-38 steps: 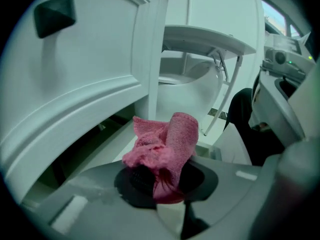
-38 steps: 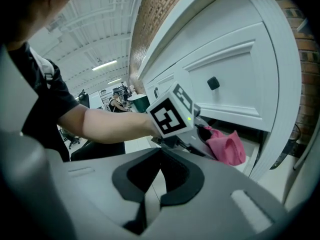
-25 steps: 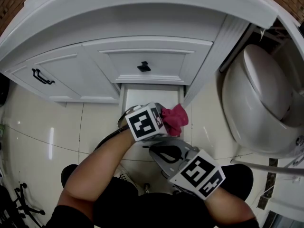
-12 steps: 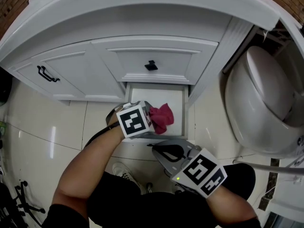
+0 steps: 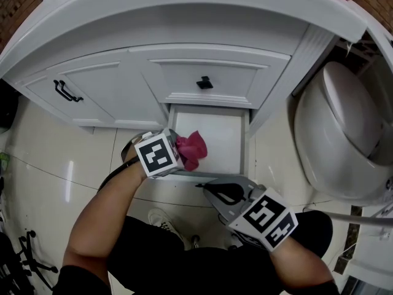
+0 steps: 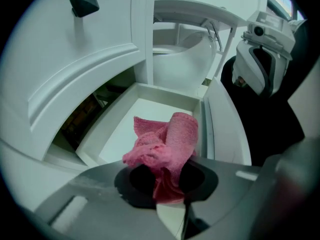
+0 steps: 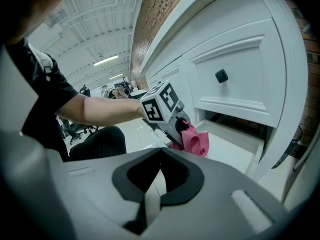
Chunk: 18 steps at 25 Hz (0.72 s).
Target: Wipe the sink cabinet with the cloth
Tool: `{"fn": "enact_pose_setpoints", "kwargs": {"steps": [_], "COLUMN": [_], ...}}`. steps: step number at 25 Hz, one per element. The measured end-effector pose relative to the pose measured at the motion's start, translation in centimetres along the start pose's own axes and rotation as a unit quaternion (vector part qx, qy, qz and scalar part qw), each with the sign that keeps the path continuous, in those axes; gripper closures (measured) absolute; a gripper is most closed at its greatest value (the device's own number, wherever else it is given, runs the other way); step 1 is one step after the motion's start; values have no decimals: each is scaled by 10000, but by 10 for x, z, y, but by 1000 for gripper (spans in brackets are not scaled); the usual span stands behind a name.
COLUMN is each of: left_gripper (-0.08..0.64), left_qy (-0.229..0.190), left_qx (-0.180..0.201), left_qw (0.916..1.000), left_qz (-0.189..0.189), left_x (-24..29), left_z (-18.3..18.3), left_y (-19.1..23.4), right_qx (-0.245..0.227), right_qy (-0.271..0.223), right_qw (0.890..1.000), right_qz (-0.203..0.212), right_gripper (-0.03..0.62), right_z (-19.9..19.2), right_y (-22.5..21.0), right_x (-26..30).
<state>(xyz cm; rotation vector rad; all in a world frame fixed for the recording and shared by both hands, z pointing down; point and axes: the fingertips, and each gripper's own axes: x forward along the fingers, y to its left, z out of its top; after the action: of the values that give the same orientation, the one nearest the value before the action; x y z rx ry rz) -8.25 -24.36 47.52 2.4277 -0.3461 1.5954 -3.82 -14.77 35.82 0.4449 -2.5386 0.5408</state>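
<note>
- Your left gripper (image 6: 167, 180) is clenched on the pink cloth (image 6: 166, 146), a nubby, bunched rag that bulges out past the jaws.
- Your right gripper (image 7: 159, 176) has its jaws pressed together with nothing between them, just off the front edge of the drawer (image 5: 218, 141).
- The cloth hangs over the open drawer's front-left corner.
- The sink cabinet (image 5: 110, 94) is glossy white with panelled fronts and a black knob (image 5: 204, 83); the floor (image 5: 52, 171) is shiny pale tile.

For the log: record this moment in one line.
left gripper shut on cloth | cloth at open drawer | right gripper shut, empty
</note>
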Motion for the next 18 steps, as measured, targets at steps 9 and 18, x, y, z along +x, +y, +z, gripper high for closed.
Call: {"fn": "enact_pose_setpoints", "kwargs": {"steps": [9,18], "left_gripper": [469,469], "left_qy": [-126,-1865], "left_qx": [-359,-1182], "left_qw": [9991,9656], "left_qz": [197,1374], "left_x": [-6,-70], "left_z": [-16,15], "left_y": [2,29], "right_qx": [-7,-1], "right_qy": [8,-208], "right_qw": [9999,9991], "right_qz": [-108,-375], "right_gripper": [584,584], "right_z": [-3,-11], "right_y": [7,23], "right_x": [-1,-8]}}
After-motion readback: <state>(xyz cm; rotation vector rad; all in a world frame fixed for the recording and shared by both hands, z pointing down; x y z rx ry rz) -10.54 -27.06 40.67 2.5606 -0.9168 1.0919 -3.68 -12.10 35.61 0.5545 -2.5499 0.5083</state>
